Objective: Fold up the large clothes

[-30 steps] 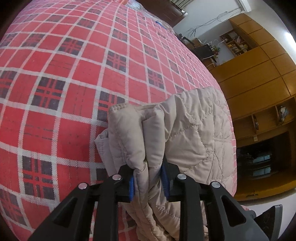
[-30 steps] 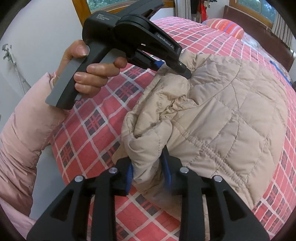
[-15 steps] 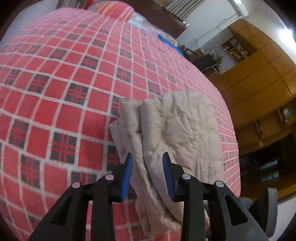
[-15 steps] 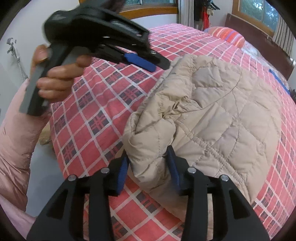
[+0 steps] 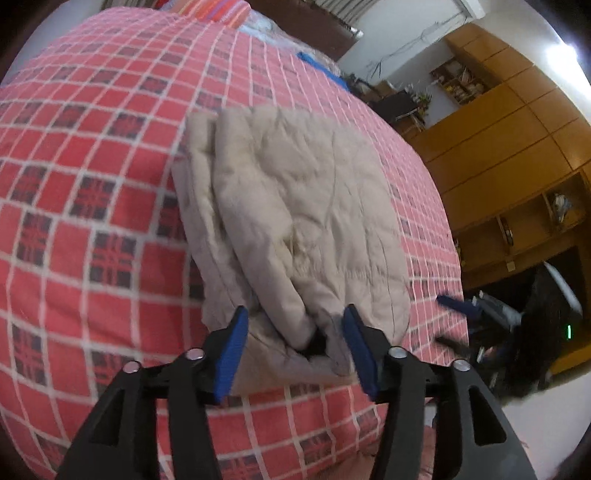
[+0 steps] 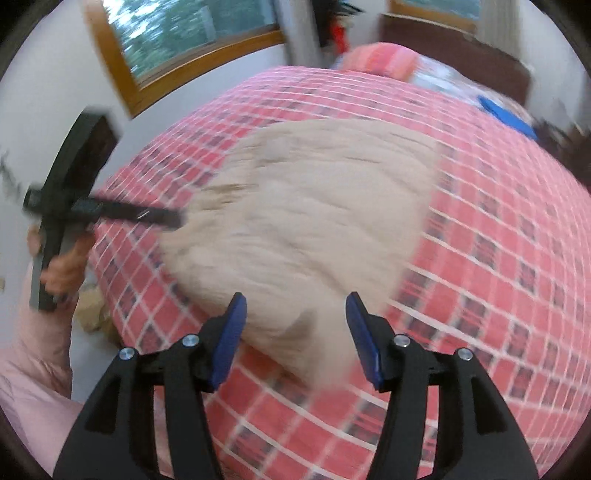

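Note:
A beige quilted jacket (image 5: 295, 221) lies folded in a thick stack on the red plaid bedspread (image 5: 92, 184). My left gripper (image 5: 295, 332) hangs open just above the stack's near edge, with nothing between its blue pads. In the right wrist view the same jacket (image 6: 314, 221) is blurred by motion. My right gripper (image 6: 295, 325) is open over its near corner and holds nothing. The left gripper (image 6: 162, 218) shows there too at the jacket's left side, held by a hand (image 6: 61, 269). The right gripper (image 5: 458, 306) appears at the bed's right edge in the left wrist view.
The bed's edge runs close below both grippers. A striped pillow (image 6: 380, 59) and a blue item (image 6: 506, 114) lie at the far end. Wooden cabinets (image 5: 517, 147) stand to the right, a window (image 6: 192, 33) to the left. A pink sleeve (image 6: 33, 369) is near the bed's corner.
Both grippers let go of the jacket, opened wide and pulled back and up. The jacket now rests folded on the bed.

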`<state>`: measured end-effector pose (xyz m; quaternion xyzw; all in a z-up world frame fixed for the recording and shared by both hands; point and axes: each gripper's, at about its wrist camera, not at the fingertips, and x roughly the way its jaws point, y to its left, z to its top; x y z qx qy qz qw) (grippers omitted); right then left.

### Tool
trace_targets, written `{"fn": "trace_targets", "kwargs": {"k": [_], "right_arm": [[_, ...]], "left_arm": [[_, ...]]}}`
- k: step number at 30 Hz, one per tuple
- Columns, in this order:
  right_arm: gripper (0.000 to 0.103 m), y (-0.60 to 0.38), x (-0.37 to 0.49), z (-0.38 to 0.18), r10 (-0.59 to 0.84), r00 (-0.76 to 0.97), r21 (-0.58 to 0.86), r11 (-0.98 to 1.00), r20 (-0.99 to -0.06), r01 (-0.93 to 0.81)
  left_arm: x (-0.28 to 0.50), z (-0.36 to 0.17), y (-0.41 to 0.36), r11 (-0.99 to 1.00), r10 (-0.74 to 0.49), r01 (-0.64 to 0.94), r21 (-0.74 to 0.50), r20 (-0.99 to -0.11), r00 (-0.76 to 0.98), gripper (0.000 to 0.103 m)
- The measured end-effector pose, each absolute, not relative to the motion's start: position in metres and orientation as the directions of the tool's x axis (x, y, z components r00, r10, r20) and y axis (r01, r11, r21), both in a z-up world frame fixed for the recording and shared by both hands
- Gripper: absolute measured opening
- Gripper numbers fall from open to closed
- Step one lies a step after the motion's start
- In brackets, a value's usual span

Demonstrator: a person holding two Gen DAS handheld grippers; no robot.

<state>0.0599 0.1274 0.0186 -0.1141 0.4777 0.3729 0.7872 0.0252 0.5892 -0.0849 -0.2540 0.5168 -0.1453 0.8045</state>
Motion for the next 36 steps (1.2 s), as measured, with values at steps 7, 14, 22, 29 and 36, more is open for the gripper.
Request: {"fn": "trace_targets", "kwargs": {"k": [7, 14, 22, 29, 36], "right_arm": [[0.056, 0.091, 0.1, -0.028, 0.516, 0.114, 0.373, 0.739, -0.849, -0.561], [0.056, 0.094, 0.111, -0.041, 0.548, 0.064, 0.439, 0.728, -0.834, -0.526], [0.056, 0.104, 0.112, -0.046, 0.549, 0.027, 0.447, 0.709, -0.836, -0.546], [0.059, 0.119, 0.114, -0.057, 0.535, 0.008, 0.443, 0.708, -0.845, -0.55], [0.06, 0.12, 0.112, -0.045, 0.556, 0.021, 0.453, 0.699, -0.831, -0.553]], "left_arm": [[0.03, -0.084, 0.562, 0.855, -0.472, 0.003, -0.518, -0.777, 0.417, 0.062], [0.025, -0.087, 0.562, 0.847, -0.474, -0.02, -0.532, -0.771, 0.426, 0.02], [0.004, -0.125, 0.59, 0.771, -0.567, -0.046, -0.635, -0.719, 0.401, 0.017], [0.011, -0.141, 0.591, 0.764, -0.586, -0.044, -0.644, -0.72, 0.371, 0.021], [-0.009, -0.097, 0.613, 0.809, -0.502, -0.025, -0.587, -0.712, 0.491, 0.075]]}}
